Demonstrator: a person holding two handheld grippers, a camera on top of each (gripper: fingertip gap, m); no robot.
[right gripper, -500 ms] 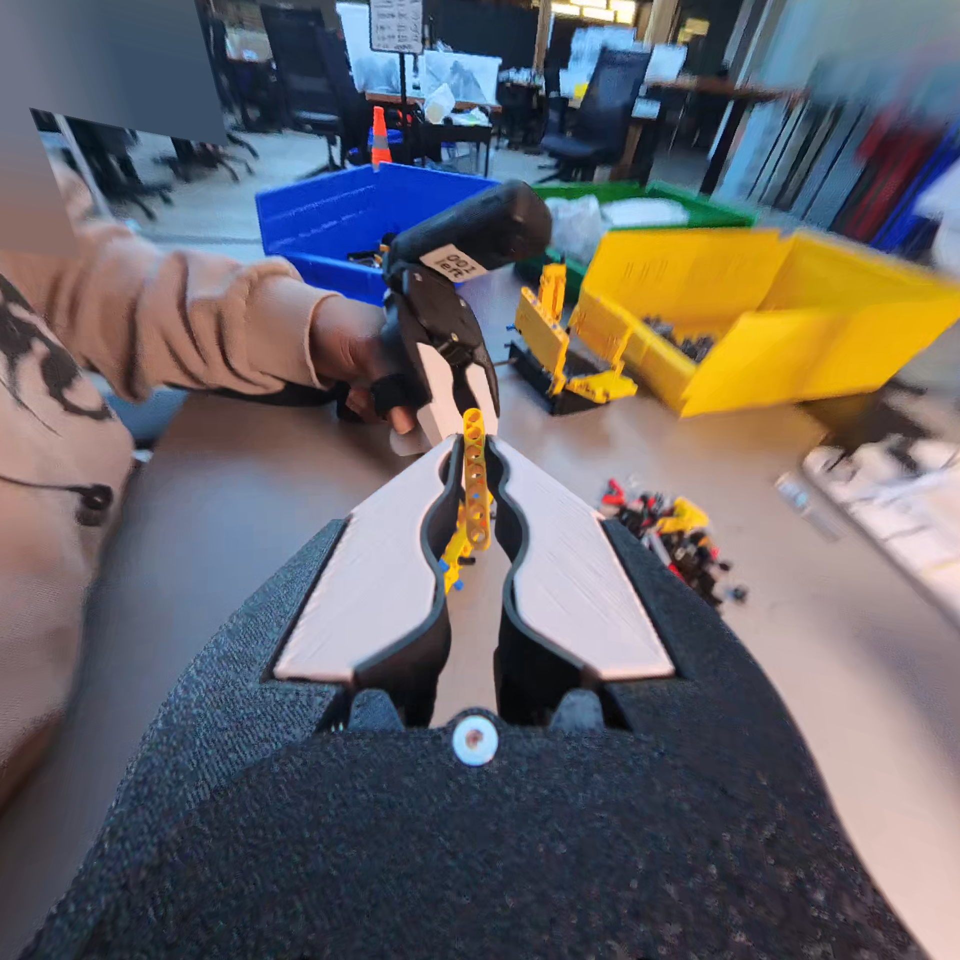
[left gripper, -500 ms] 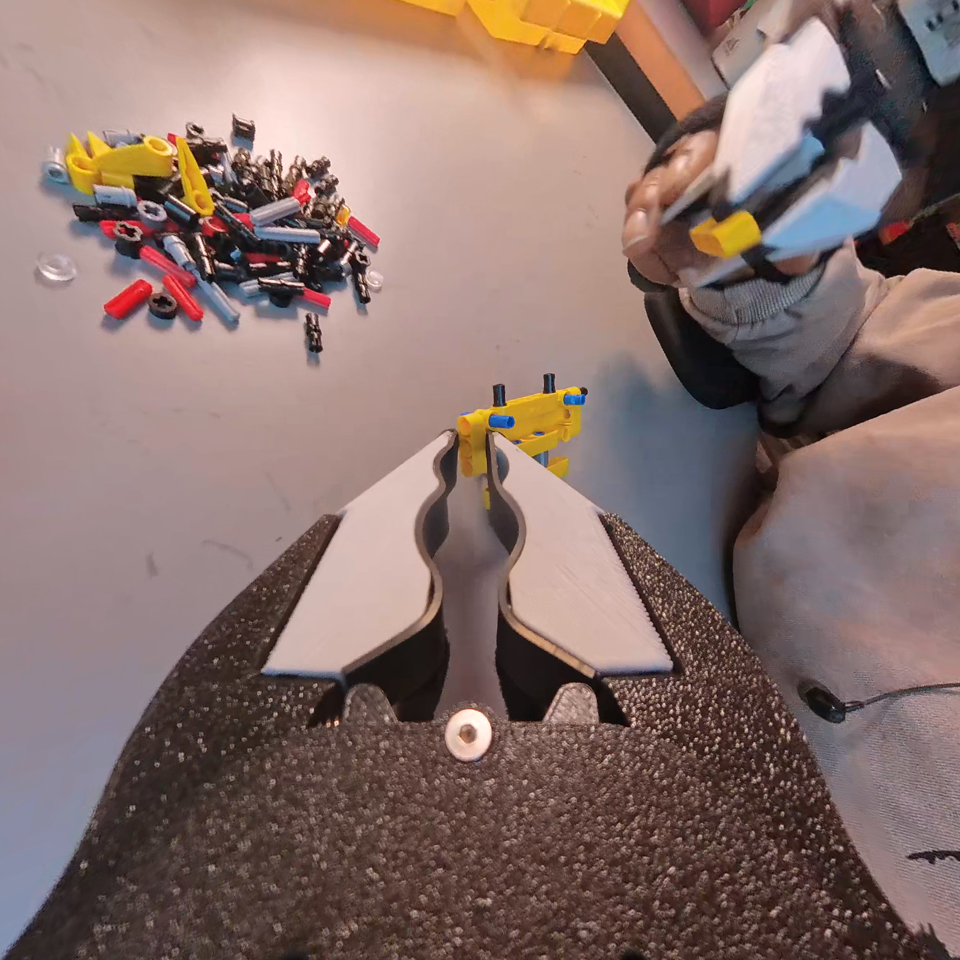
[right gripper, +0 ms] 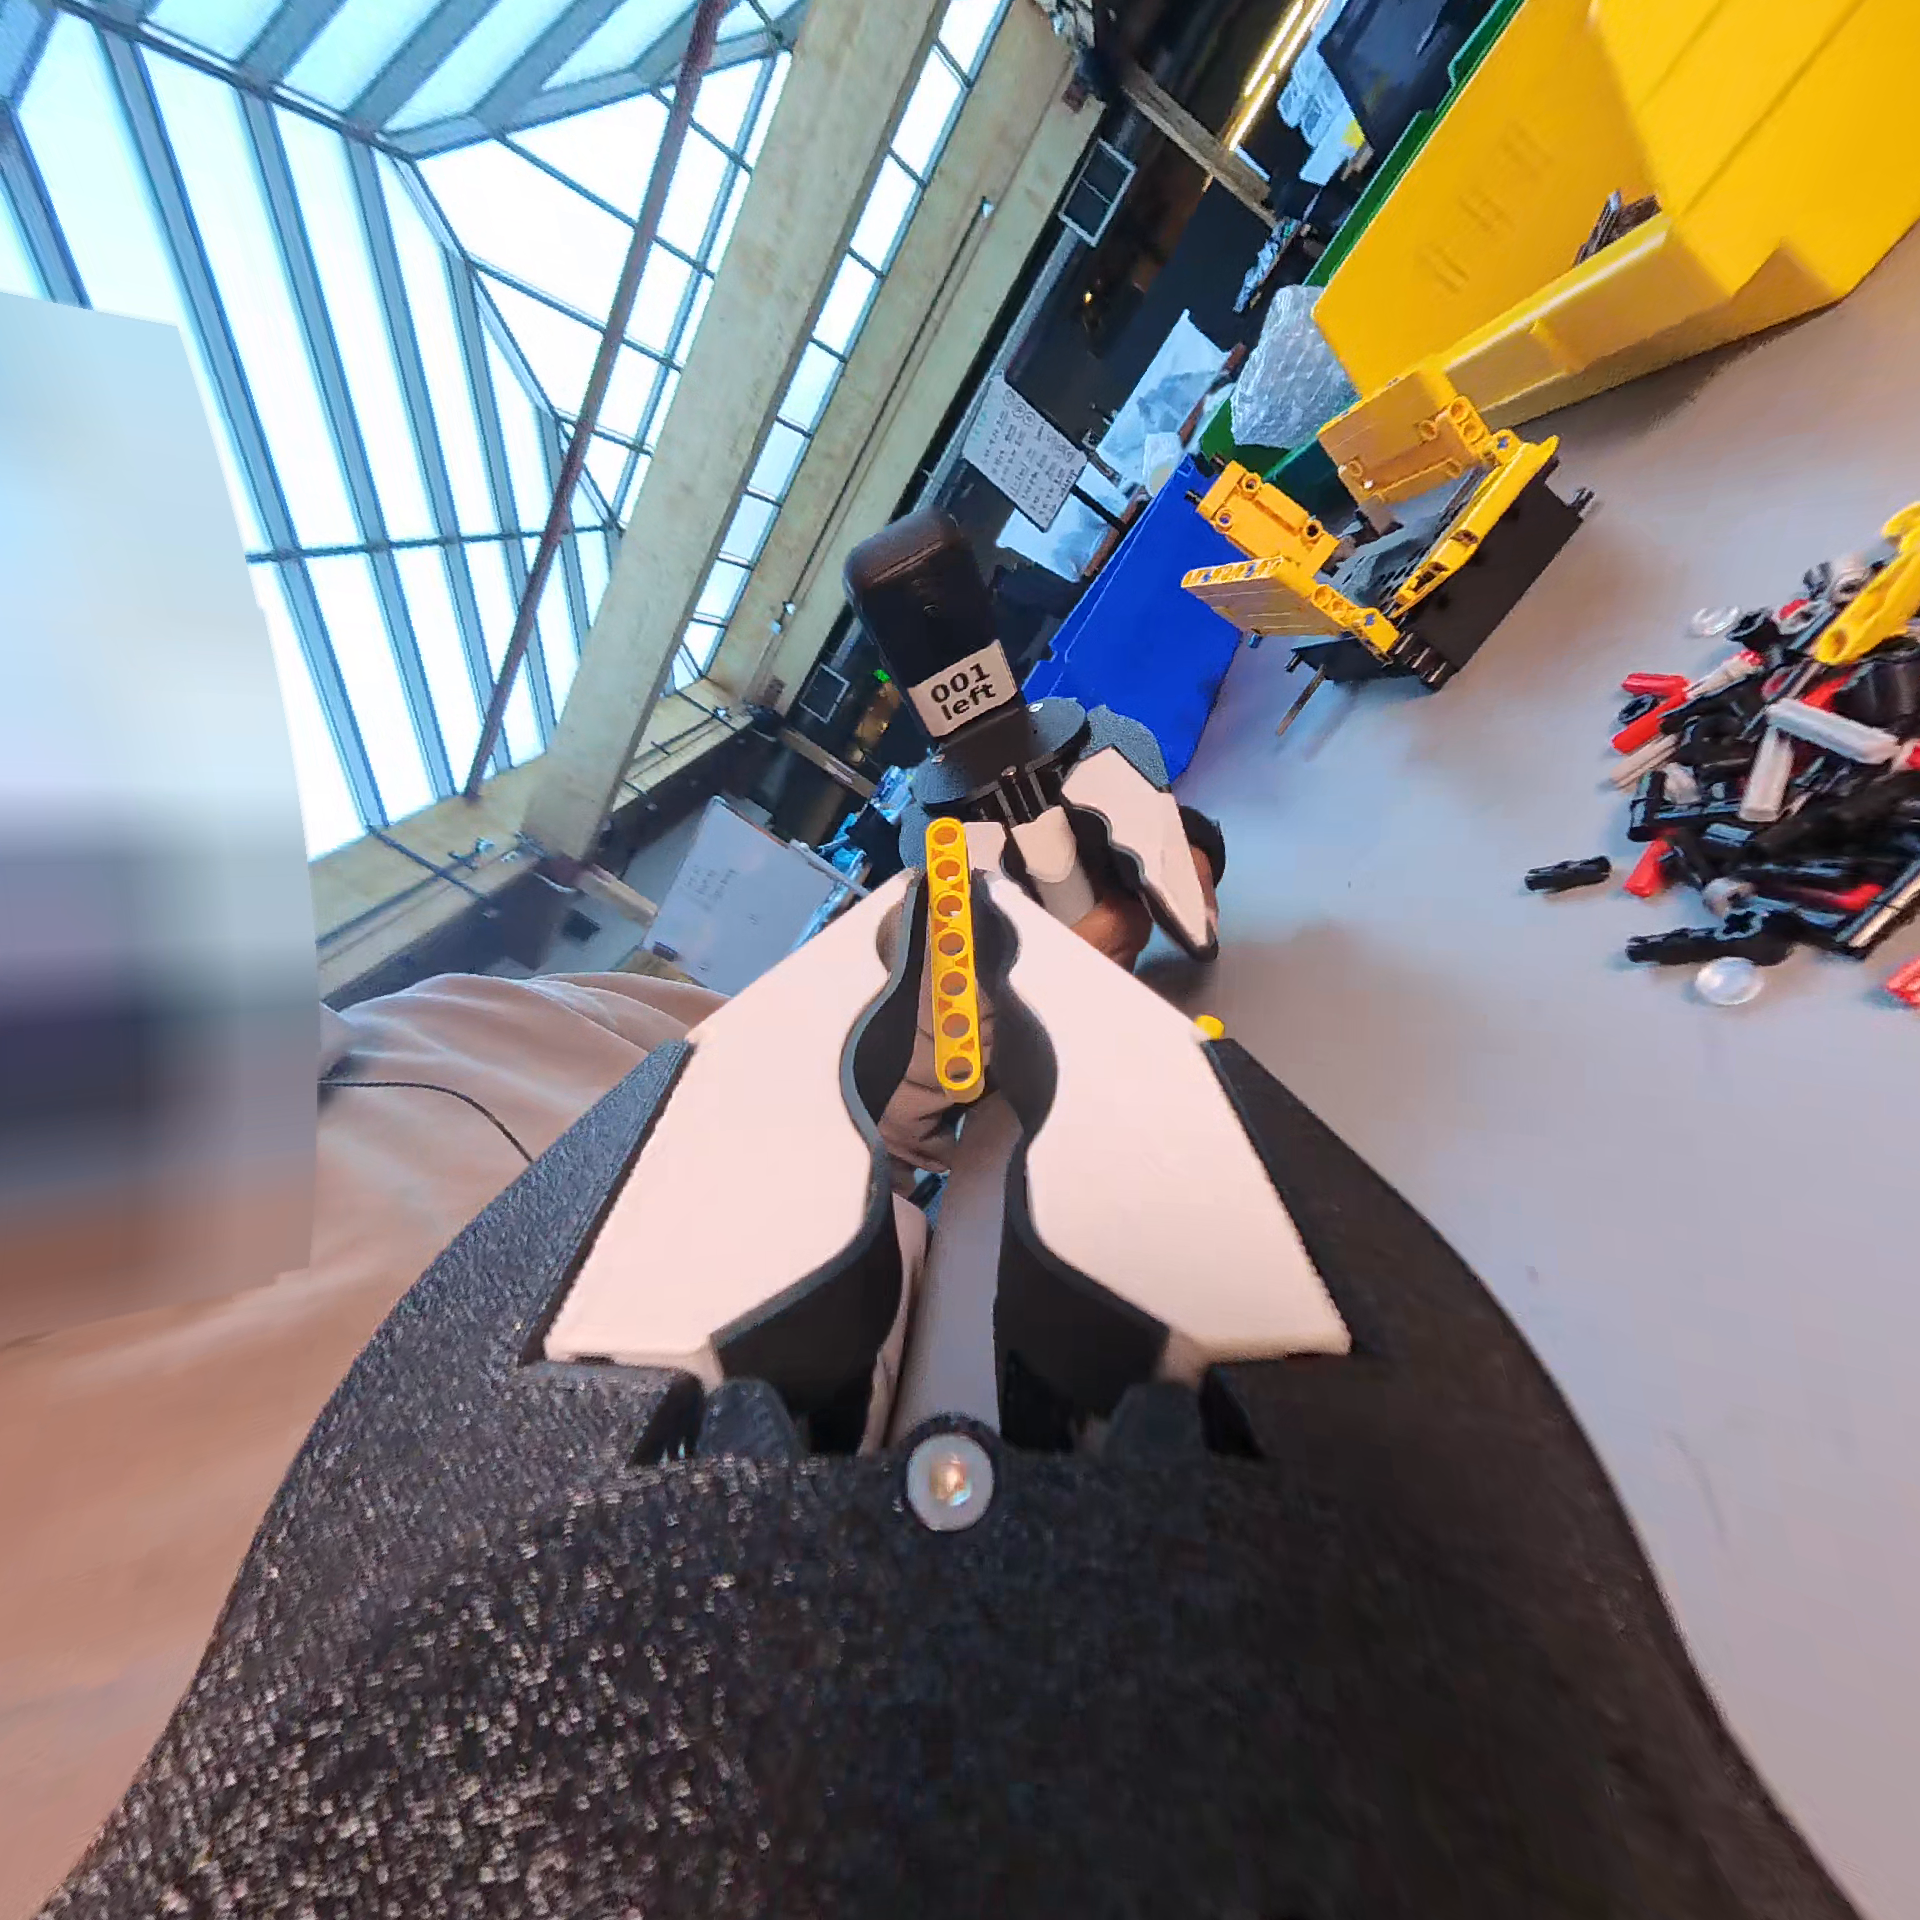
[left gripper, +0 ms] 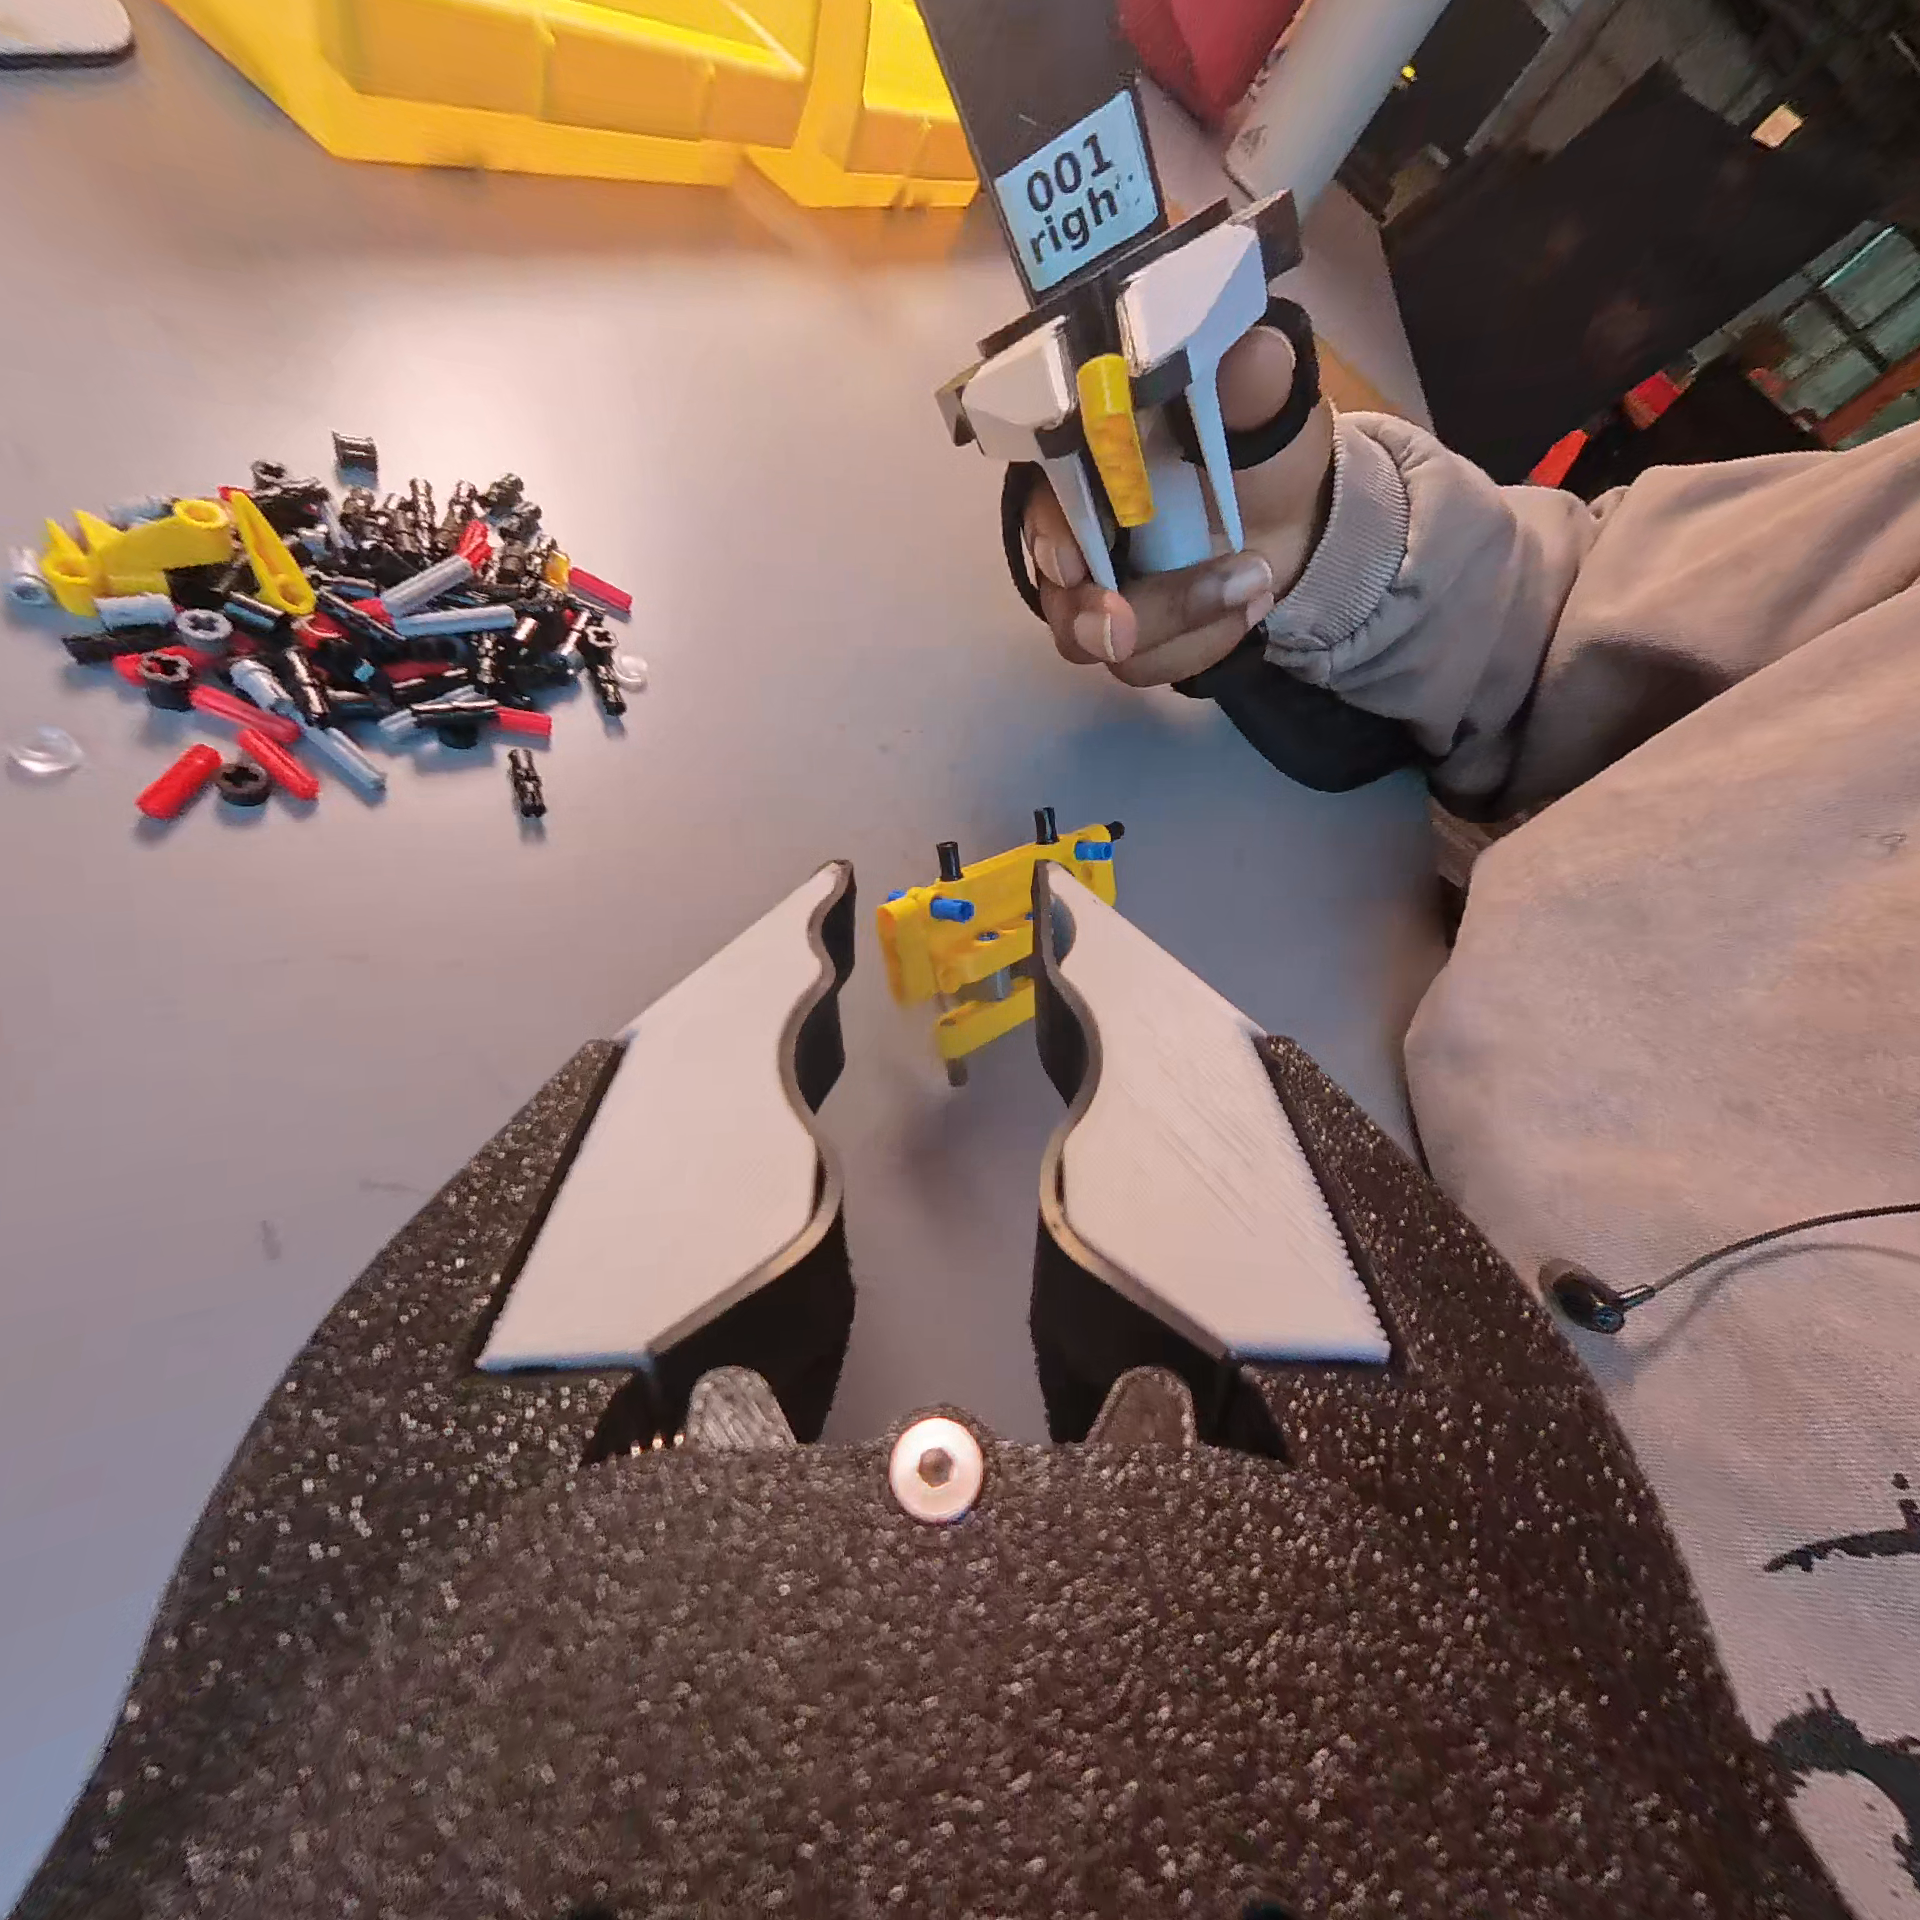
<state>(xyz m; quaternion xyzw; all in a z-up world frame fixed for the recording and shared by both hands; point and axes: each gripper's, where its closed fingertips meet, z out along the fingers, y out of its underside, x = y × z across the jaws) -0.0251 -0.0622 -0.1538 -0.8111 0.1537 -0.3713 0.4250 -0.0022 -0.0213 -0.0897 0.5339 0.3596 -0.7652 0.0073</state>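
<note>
My left gripper is open, low over the grey table, its fingertips on either side of a small yellow brick assembly with blue and black pins that rests on the table. My right gripper is shut on a long yellow beam with holes and holds it up in the air, tilted. In the left wrist view the right gripper shows above the assembly with the yellow beam between its fingers. In the right wrist view the left gripper shows beyond the beam.
A pile of small black, red, grey and yellow parts lies to the left on the table. Yellow bins stand behind it. A black and yellow brick model and a blue bin stand farther off. A person's sleeve lies right. Left tips to right tips: about 8 cm.
My left gripper has opened and let go of the yellow assembly, which now rests on the table. My right gripper has swung upward and tilted, still holding the beam.
</note>
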